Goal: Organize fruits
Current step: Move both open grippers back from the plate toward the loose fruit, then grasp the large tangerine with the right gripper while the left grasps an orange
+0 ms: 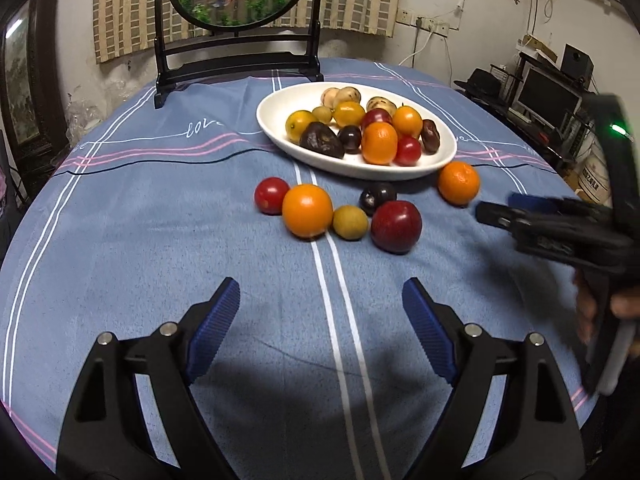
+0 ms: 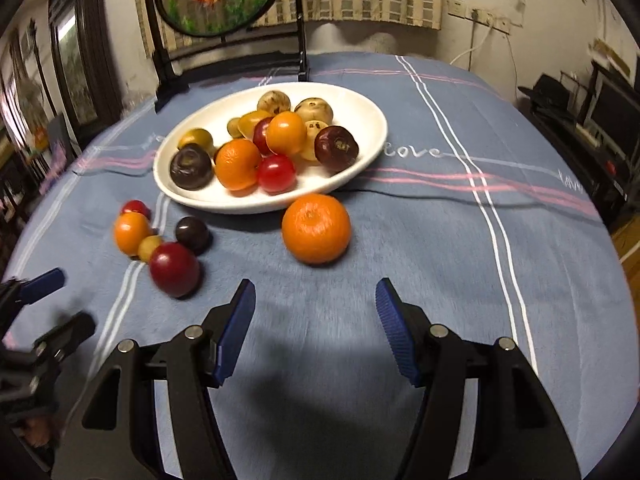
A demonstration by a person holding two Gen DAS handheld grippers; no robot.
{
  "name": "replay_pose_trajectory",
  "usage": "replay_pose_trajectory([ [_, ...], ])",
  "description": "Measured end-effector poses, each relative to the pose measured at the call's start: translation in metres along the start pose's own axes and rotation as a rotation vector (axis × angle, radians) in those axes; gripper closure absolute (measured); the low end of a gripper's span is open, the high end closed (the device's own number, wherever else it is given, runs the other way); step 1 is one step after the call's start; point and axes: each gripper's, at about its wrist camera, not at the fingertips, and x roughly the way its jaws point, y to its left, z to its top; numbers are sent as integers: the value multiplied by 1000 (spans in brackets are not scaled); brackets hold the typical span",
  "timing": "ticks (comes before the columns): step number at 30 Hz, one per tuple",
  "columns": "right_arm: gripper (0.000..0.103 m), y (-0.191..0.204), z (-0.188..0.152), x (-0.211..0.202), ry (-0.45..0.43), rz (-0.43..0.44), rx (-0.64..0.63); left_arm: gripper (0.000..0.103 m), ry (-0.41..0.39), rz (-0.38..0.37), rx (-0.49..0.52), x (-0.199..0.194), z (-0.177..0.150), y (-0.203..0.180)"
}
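A white oval plate (image 1: 276, 114) (image 2: 360, 112) holds several fruits. On the cloth in front of it lie a red tomato (image 1: 271, 195), an orange (image 1: 307, 210), a small yellow-green fruit (image 1: 350, 222), a dark plum (image 1: 377, 197), a red plum (image 1: 396, 227) (image 2: 175, 269) and a mandarin (image 1: 459, 182) (image 2: 316, 228). My left gripper (image 1: 320, 300) is open and empty, short of the loose fruits. My right gripper (image 2: 315, 300) is open and empty, just before the mandarin; it also shows in the left wrist view (image 1: 500, 210).
A blue striped cloth (image 1: 160, 220) covers the round table. A dark wooden stand with a round fish picture (image 1: 240, 52) stands at the table's far edge behind the plate. Shelves with a monitor (image 1: 548, 98) are off to the right.
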Motion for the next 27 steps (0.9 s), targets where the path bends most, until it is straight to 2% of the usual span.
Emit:
replay_pose_trajectory([
  [5, 40, 5, 15, 31, 63, -76, -32, 17, 21, -16, -11, 5, -1, 5],
  [10, 40, -2, 25, 45, 83, -77, 12, 17, 54, -32, -36, 12, 1, 12],
  [11, 44, -2, 26, 46, 80, -80, 15, 17, 61, -36, -39, 14, 2, 13],
  [13, 59, -2, 27, 45, 68, -43, 15, 17, 70, -31, -37, 16, 3, 12],
  [17, 59, -3, 24, 38, 55, -51, 19, 17, 70, -10, -13, 17, 8, 11],
  [22, 59, -18, 18, 14, 26, 44, 92, 18, 70, 9, 0, 22, 19, 16],
  [27, 59, -22, 9, 3, 9, 95, 110, 25, 118, 5, -61, 36, 27, 28],
])
